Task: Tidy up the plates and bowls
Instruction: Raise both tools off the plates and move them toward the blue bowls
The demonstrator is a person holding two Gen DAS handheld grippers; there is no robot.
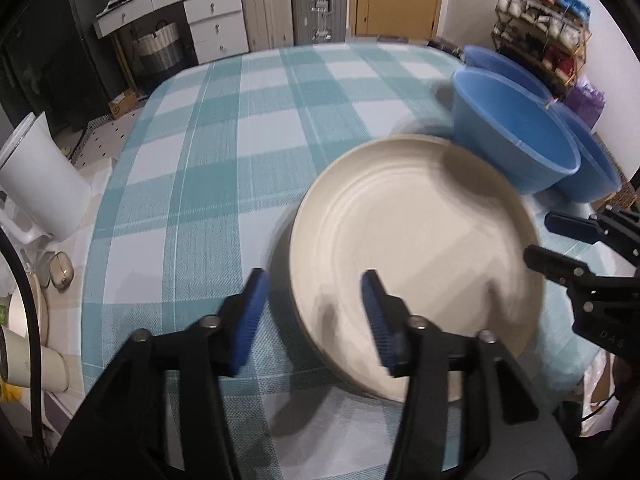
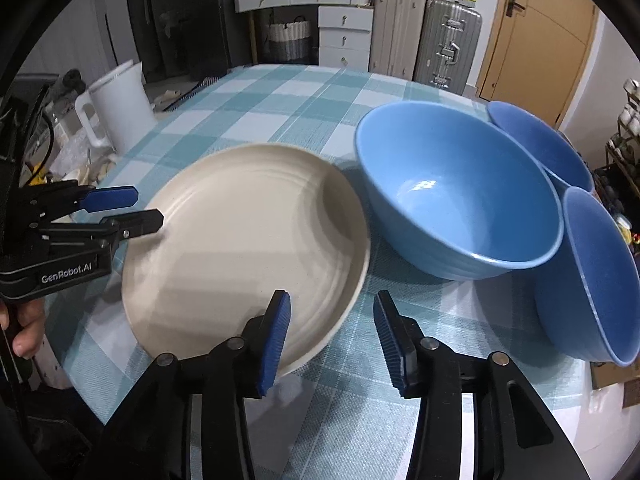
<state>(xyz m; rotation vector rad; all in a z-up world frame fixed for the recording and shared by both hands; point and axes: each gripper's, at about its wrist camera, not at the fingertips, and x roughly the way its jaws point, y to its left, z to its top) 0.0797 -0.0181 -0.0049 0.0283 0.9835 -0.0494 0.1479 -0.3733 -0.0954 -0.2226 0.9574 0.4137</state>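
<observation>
The room is full of stuff; white drawers and suitcases stand at the back by a brown door; in front is the counter, covered in a blue and white checked cloth.

Going left to right: a white jug stands off the left edge of the counter; next is the cream plate, lying near the front; it may sit on another plate under it, but the blur makes that hard to tell; just right of it is a big light blue bowl, close to the plate's rim; then two darker blue bowls lean against it at the right edge.

What could go wrong: the plate's rim lies between the fingers of each tool, so a pull up or sideways could hook the rim and drag the plate; it could then bump the big bowl; the dark bowls look tippy and sit near the edge, so a knock could send them rolling off.

The left tool is partly open; one finger is over the cloth and one is over the plate, and the pads do not squeeze it; the right tool is partly open too, with the plate's right rim between its fingers, and it holds nothing.
</observation>
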